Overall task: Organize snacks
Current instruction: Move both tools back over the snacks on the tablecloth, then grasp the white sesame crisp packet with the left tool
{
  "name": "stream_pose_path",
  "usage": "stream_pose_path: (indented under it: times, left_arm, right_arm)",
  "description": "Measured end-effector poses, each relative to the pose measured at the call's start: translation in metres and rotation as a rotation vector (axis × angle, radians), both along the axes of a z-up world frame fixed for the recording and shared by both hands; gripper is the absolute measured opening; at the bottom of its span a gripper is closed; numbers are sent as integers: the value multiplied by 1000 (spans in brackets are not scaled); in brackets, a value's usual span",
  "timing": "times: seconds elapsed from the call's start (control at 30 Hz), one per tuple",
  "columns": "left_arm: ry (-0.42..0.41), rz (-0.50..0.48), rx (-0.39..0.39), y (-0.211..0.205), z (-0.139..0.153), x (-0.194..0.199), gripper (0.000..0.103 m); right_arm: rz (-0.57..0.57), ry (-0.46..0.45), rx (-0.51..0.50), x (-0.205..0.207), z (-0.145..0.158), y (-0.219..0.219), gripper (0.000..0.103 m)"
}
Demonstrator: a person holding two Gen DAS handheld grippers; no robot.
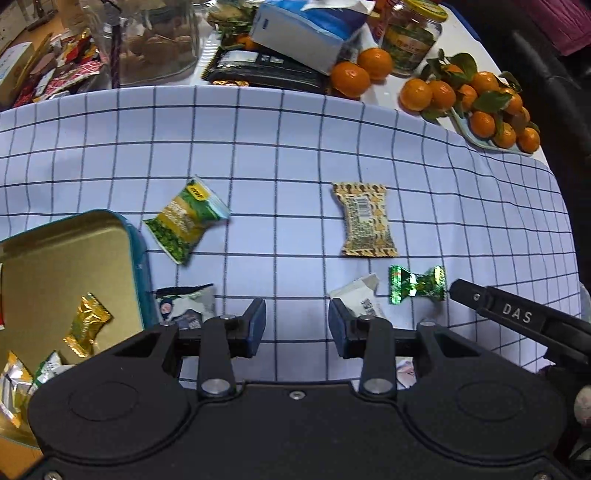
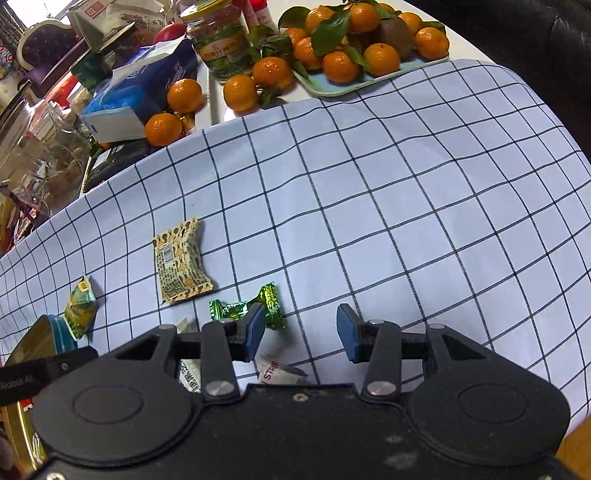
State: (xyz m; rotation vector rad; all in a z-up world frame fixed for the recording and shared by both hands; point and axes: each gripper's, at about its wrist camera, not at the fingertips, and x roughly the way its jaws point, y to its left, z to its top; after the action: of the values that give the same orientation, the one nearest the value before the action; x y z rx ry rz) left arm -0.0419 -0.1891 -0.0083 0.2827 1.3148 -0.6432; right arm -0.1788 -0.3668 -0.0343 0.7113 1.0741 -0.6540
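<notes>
My left gripper [image 1: 296, 324] is open and empty above the checked cloth. A gold tin with a teal rim [image 1: 70, 254] lies at the left and holds several wrapped snacks [image 1: 86, 325]. On the cloth lie a green-yellow packet [image 1: 186, 219], a tan patterned packet [image 1: 365, 219], a green foil candy [image 1: 417, 284], a white packet [image 1: 360, 295] by my right finger and a dark-and-white packet [image 1: 186, 304] by my left finger. My right gripper [image 2: 301, 334] is open and empty. Its left finger is just beside the green candy [image 2: 243, 306]. The tan packet [image 2: 181, 260] lies beyond it.
Beyond the cloth stand a tray of mandarins [image 2: 354, 48], loose mandarins [image 1: 360, 70], a glass jar [image 1: 410, 37], a blue tissue pack [image 1: 306, 29], a large glass jar [image 1: 155, 40] and a pile of wrappers [image 1: 55, 70]. A white-red sachet [image 2: 277, 371] lies under my right gripper.
</notes>
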Motion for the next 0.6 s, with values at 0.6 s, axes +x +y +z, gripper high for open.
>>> stream_pose_path:
  times: [0.6]
  left_arm:
    - [93,-49,-23,-38,-17,-22,47]
  right_arm:
    - [-79,0,32,-7,0,-8,46]
